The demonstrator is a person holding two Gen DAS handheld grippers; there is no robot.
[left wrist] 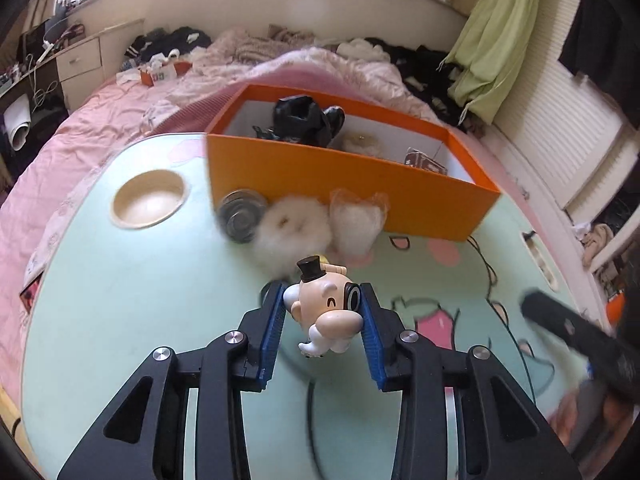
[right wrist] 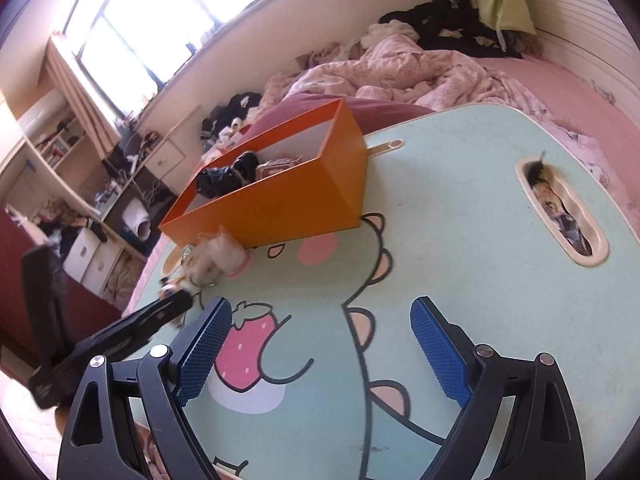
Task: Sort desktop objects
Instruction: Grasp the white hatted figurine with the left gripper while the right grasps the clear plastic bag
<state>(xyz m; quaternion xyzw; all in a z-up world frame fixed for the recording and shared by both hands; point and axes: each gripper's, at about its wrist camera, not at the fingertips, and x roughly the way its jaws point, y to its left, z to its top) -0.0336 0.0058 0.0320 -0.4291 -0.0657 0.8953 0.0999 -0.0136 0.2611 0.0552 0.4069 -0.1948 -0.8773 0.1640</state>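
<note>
While my left gripper (left wrist: 323,312) clamps it between both blue pads (left wrist: 273,328), the toy figurine (left wrist: 326,312), cream-coloured with a black top hat, hangs head-forward above the mint-green table (left wrist: 120,300). Just beyond it, on the table: one white fluffy pom-pom (left wrist: 294,232), one clear bag of white stuffing (left wrist: 358,220), one round metal tin (left wrist: 240,214), all lined up against the near wall of the orange box (left wrist: 340,184). Box contents: black crumpled item (left wrist: 306,118), a pale fuzzy piece, a small patterned packet. Table surface: cartoon print, round recess (left wrist: 148,199) at the left, oblong slot (right wrist: 560,212) holding small items at the right. My right gripper (right wrist: 320,352) stands spread wide with nothing between its pads, over the strawberry drawing (right wrist: 248,348). Beyond the table: pink bedding (right wrist: 420,68), scattered clothes.
</note>
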